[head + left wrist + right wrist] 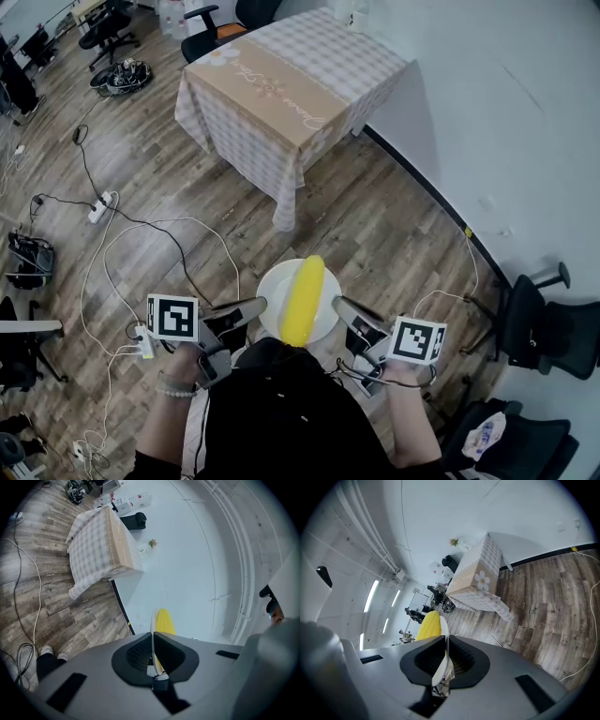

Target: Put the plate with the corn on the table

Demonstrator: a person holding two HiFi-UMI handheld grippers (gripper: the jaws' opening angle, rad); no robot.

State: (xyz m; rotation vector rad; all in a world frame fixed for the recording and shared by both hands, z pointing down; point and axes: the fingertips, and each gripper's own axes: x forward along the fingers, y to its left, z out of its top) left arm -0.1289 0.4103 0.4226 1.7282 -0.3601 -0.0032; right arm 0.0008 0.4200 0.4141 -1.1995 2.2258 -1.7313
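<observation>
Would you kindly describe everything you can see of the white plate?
The plate is round, white and smooth-looking, held roughly level above the wooden floor, short of the table. The left gripper and right gripper each clamp its rim on opposite sides. A yellow corn cob lies across its middle.

- plate: near edge, between left gripper and right gripper, is hidden under the person's head
- office chair out right of the right gripper gets cut off
</observation>
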